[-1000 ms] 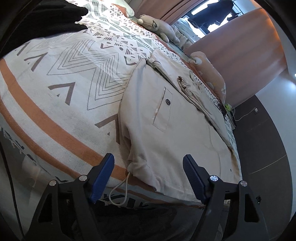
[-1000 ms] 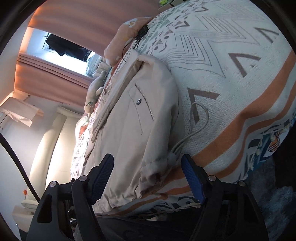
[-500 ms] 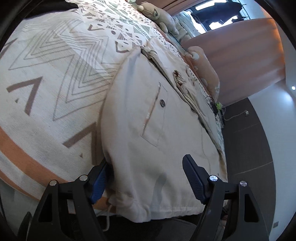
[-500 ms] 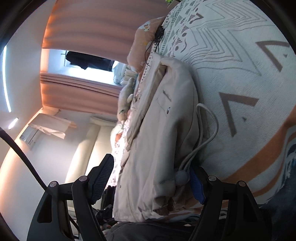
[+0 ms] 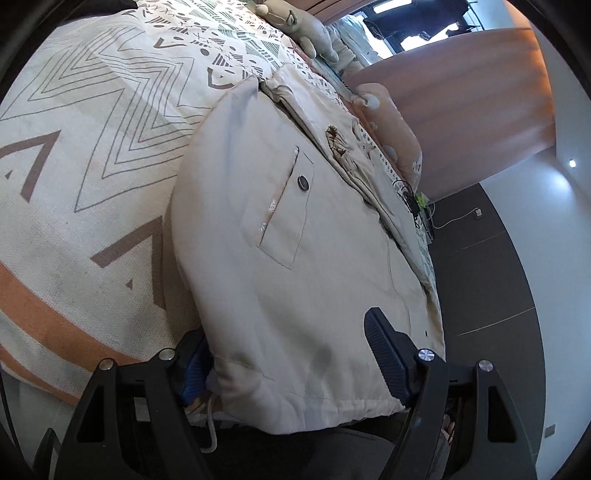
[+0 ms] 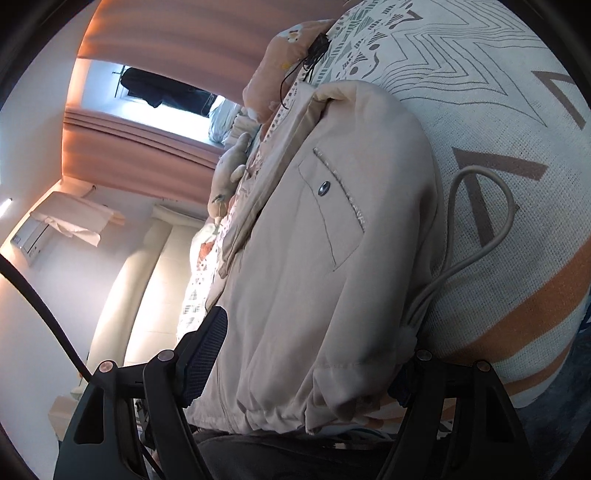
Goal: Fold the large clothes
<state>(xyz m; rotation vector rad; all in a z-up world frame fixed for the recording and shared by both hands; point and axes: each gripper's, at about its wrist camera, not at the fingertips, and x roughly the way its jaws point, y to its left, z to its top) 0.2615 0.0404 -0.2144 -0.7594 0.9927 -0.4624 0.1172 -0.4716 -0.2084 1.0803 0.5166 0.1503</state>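
1. Straddling the near hem, left hand-held gripper (image 5: 291,354), bottom centre of the left wrist view: jaws spread, one blue pad tucked under the hem's left corner, the other resting above the cloth at lower right. No pinch is visible.
2. Right hand-held gripper (image 6: 306,354), bottom centre of the right wrist view: jaws spread likewise, the hem bunched between them; the left pad stands clear of the fabric, while the right pad is mostly hidden behind the gathered edge.
3. Beige jacket (image 5: 295,229), centre of both views: lies flat on the bed, hem nearest the cameras, running away toward the upper right of the left wrist view. Already narrowed, by the look of it, with the sides laid inward.
4. Chest pocket with snap button (image 5: 303,181), mid-frame.
5. Drawcord (image 6: 480,229), right of centre in the right wrist view: looped loose on the bedspread just beside the jacket's edge.
6. Patterned bedspread (image 5: 92,147), left half of the left wrist view: zigzags and orange stripes.
7. Plush toy (image 5: 295,18) and pink curtain (image 5: 461,85), upper frame, far end.
8. Step judged: taking hold of the hem corners for the lengthwise fold. Next move calls for closing both sets of jaws on the fabric together, then carrying the hem toward the collar end, minding the cord.
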